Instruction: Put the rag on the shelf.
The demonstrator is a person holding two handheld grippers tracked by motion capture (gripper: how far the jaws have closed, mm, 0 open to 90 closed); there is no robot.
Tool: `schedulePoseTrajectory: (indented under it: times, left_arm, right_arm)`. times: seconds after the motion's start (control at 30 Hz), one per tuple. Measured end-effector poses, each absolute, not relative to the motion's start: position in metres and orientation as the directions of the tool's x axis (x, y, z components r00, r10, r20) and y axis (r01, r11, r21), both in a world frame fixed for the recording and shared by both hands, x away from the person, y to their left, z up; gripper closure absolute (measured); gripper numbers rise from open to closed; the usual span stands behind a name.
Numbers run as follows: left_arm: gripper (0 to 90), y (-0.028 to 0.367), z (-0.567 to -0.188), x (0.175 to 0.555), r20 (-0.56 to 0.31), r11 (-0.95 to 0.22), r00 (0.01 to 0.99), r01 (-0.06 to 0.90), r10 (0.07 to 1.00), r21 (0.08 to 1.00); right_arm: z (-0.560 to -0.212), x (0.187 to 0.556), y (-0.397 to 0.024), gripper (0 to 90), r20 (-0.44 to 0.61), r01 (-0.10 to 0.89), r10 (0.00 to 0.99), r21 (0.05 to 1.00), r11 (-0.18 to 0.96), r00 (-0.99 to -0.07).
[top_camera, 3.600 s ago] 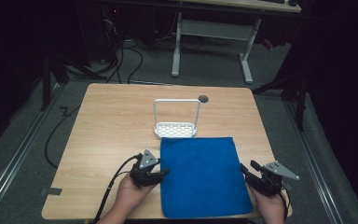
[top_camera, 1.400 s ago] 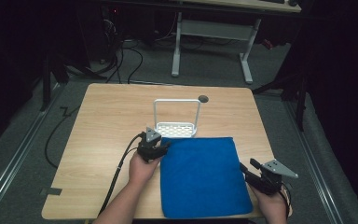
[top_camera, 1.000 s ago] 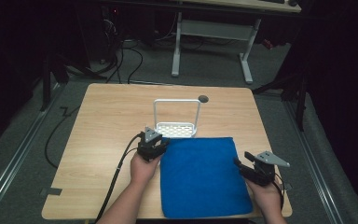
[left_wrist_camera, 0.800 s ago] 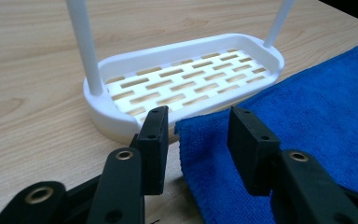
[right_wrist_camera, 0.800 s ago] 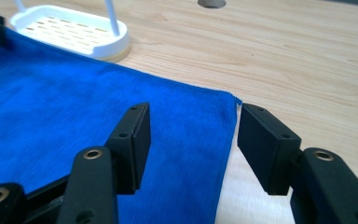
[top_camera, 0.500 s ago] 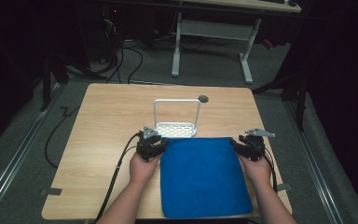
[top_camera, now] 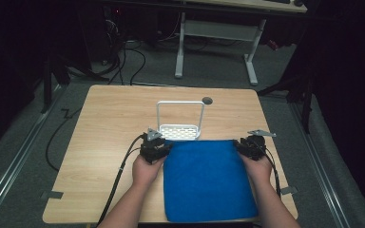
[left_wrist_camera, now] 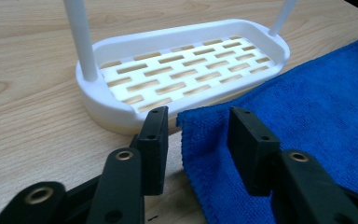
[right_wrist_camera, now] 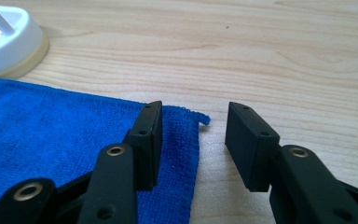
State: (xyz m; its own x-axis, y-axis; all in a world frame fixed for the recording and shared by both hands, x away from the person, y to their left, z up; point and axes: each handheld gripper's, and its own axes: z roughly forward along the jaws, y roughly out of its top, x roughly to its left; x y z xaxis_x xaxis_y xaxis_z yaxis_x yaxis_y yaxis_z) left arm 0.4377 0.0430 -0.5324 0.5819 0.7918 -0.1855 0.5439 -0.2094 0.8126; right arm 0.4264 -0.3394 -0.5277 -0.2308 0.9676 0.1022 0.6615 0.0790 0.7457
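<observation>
Cloth: we see a fuzzy blue cloth (top_camera: 209, 180), rectangular, flat, touching the white slotted rack (top_camera: 179, 132).
Left gripper (left_wrist_camera: 196, 135): jaws apart, straddling cloth's far-left corner.
Right gripper (right_wrist_camera: 193, 135): jaws apart at far-right corner.
Change: right gripper advanced from cloth's near corner.

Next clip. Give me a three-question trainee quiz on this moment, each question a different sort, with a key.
1. True or false: the left gripper is shut on the cloth.
2. Which stands against the cloth's far edge? A) white rack B) a mug C) a book
3. Fill in: the right gripper has its jaws astride the cloth's far ____ corner.

Key: 1. False: its jaws are open, astride the far left corner. 2. A. 3. right.
</observation>
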Motion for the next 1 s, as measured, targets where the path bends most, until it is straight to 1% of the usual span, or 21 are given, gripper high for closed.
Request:
schedulePoseTrajectory:
  times: [0.07, 0.13, 0.17, 0.23, 0.27, 0.3, 0.33, 0.37, 0.4, 0.43, 0.47, 0.5, 0.57, 0.67, 0.73, 0.9, 1.0]
  left_arm:
    - [61.2, 0.043, -0.532, 0.438, -0.186, -0.217, 0.586, 0.548, 0.789, 0.808]
    - [63.2, 0.043, -0.533, 0.439, -0.193, -0.214, 0.585, 0.553, 0.788, 0.805]
    - [63.2, 0.043, -0.533, 0.44, -0.196, -0.214, 0.586, 0.556, 0.786, 0.803]
    - [64.5, 0.044, -0.533, 0.44, -0.203, -0.209, 0.582, 0.562, 0.787, 0.801]
    - [64.5, 0.044, -0.533, 0.44, -0.206, -0.208, 0.583, 0.562, 0.786, 0.8]
    - [65.0, 0.044, -0.533, 0.44, -0.205, -0.209, 0.584, 0.562, 0.786, 0.8]
    - [66.1, 0.044, -0.533, 0.44, -0.202, -0.212, 0.585, 0.561, 0.786, 0.8]
    - [66.1, 0.043, -0.533, 0.44, -0.2, -0.214, 0.585, 0.56, 0.786, 0.801]
    - [69.3, 0.043, -0.533, 0.439, -0.198, -0.216, 0.589, 0.557, 0.784, 0.802]
    - [70.2, 0.043, -0.533, 0.439, -0.198, -0.216, 0.589, 0.557, 0.784, 0.802]
    - [70.2, 0.043, -0.533, 0.439, -0.197, -0.217, 0.59, 0.556, 0.783, 0.803]
    - [72.4, 0.043, -0.533, 0.439, -0.194, -0.218, 0.591, 0.553, 0.783, 0.804]
    - [77.2, 0.043, -0.532, 0.438, -0.192, -0.215, 0.594, 0.545, 0.781, 0.81]
    - [84.9, 0.044, -0.532, 0.437, -0.191, -0.209, 0.6, 0.533, 0.777, 0.82]
    - [87.2, 0.044, -0.532, 0.436, -0.185, -0.209, 0.603, 0.523, 0.776, 0.826]
    - [88.0, 0.046, -0.53, 0.432, -0.176, -0.197, 0.614, 0.491, 0.77, 0.849]
    - [88.1, 0.047, -0.53, 0.43, -0.177, -0.189, 0.622, 0.476, 0.763, 0.859]
  right_arm:
    - [-0.53, 0.427, -0.339, 59.4, 0.091, 0.66, 0.968, 0.746, 0.088, -0.232]
    - [-0.53, 0.429, -0.338, 63.2, 0.088, 0.658, 0.969, 0.748, 0.088, -0.23]
    - [-0.53, 0.429, -0.338, 63.2, 0.088, 0.658, 0.969, 0.748, 0.088, -0.23]
    - [-0.53, 0.43, -0.337, 68.7, 0.075, 0.661, 0.969, 0.743, 0.103, -0.235]
    - [-0.53, 0.43, -0.337, 68.7, 0.075, 0.661, 0.969, 0.743, 0.103, -0.235]
    - [-0.53, 0.429, -0.336, 70.6, 0.069, 0.66, 0.968, 0.743, 0.111, -0.241]
    - [-0.53, 0.428, -0.334, 75.3, 0.065, 0.659, 0.966, 0.742, 0.12, -0.249]
    - [-0.53, 0.428, -0.334, 75.3, 0.065, 0.659, 0.966, 0.742, 0.12, -0.249]
    - [-0.53, 0.428, -0.333, 81.9, 0.06, 0.658, 0.965, 0.742, 0.129, -0.257]
    - [-0.53, 0.428, -0.333, 81.9, 0.06, 0.658, 0.965, 0.742, 0.129, -0.257]
    - [-0.53, 0.428, -0.332, 84.7, 0.061, 0.659, 0.964, 0.741, 0.13, -0.26]
    - [-0.53, 0.427, -0.332, 87.2, 0.059, 0.659, 0.962, 0.739, 0.139, -0.268]
    - [-0.53, 0.427, -0.33, 88.0, 0.043, 0.652, 0.96, 0.742, 0.155, -0.277]
    - [-0.528, 0.422, -0.329, 88.3, 0.048, 0.635, 0.957, 0.758, 0.151, -0.285]
    - [-0.522, 0.415, -0.329, 88.4, 0.054, 0.615, 0.954, 0.775, 0.147, -0.296]
    - [-0.511, 0.399, -0.331, 88.5, 0.082, 0.574, 0.951, 0.812, 0.109, -0.297]
    - [-0.505, 0.389, -0.329, 88.6, 0.064, 0.547, 0.952, 0.829, 0.116, -0.298]
